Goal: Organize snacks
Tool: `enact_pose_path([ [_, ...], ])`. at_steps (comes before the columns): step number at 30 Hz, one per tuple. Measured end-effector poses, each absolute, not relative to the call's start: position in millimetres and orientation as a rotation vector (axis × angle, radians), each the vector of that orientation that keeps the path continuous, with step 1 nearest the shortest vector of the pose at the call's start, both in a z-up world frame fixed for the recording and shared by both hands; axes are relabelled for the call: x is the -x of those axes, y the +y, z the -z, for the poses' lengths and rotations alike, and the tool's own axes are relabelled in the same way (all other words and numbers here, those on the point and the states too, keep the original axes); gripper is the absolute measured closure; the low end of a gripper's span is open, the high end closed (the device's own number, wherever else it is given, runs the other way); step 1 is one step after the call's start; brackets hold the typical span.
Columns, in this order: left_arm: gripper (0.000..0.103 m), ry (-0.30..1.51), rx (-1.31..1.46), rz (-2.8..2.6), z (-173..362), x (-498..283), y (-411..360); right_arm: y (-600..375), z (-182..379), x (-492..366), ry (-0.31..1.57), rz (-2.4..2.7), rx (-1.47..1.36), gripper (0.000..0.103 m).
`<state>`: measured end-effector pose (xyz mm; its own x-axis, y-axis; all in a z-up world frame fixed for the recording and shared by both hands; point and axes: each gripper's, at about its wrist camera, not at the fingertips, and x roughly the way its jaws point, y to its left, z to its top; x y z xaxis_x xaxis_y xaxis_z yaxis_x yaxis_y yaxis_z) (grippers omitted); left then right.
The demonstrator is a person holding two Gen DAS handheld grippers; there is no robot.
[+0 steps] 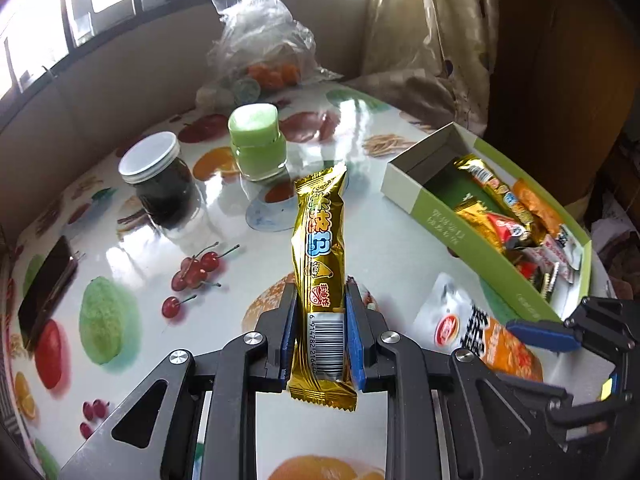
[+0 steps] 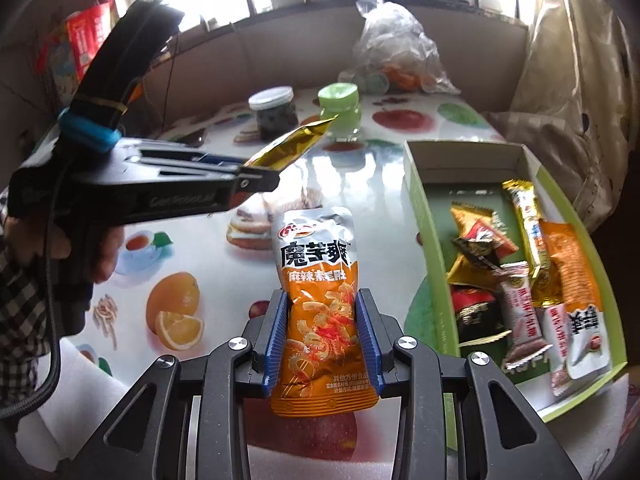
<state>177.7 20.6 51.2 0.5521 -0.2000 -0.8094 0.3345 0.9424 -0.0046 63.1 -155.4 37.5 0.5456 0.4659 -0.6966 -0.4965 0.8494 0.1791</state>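
My left gripper (image 1: 320, 300) is shut on a gold snack bar (image 1: 320, 248) and holds it above the fruit-print table; it also shows in the right wrist view (image 2: 292, 146). My right gripper (image 2: 322, 304) is shut on an orange and silver konjac snack pouch (image 2: 316, 280), also seen in the left wrist view (image 1: 480, 332), just left of the green box. The green cardboard box (image 2: 424, 216) on the right holds several wrapped snacks (image 2: 520, 272); in the left wrist view the box (image 1: 404, 192) lies ahead to the right.
A dark jar with a white lid (image 1: 158, 176) and a green jar (image 1: 258, 140) stand at mid table. A clear plastic bag (image 1: 260, 48) with orange fruit lies behind them. A phone (image 1: 48, 292) lies at the left edge. A curtain (image 2: 568, 80) hangs at right.
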Motion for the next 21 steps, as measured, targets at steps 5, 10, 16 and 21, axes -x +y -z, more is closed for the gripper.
enact_pose_path([
  [5, 0.079, 0.910, -0.151, 0.308, -64.3, -162.3, 19.1, -167.9, -49.3, -58.2, 0.784, -0.548, 0.024, 0.070],
  [10, 0.079, 0.880, -0.148, 0.313, -77.8, -149.4, 13.4, -182.3, -61.0, -54.6, 0.755, -0.523, 0.004, 0.070],
  [16, 0.079, 0.864, -0.144, 0.321, -86.9, -141.1, 3.7, -198.0, -69.8, -51.4, 0.728, -0.489, -0.019, 0.070],
  [21, 0.079, 0.852, -0.145, 0.336, -92.2, -135.2, -7.5, -211.9, -73.2, -50.9, 0.716, -0.458, -0.031, 0.070],
])
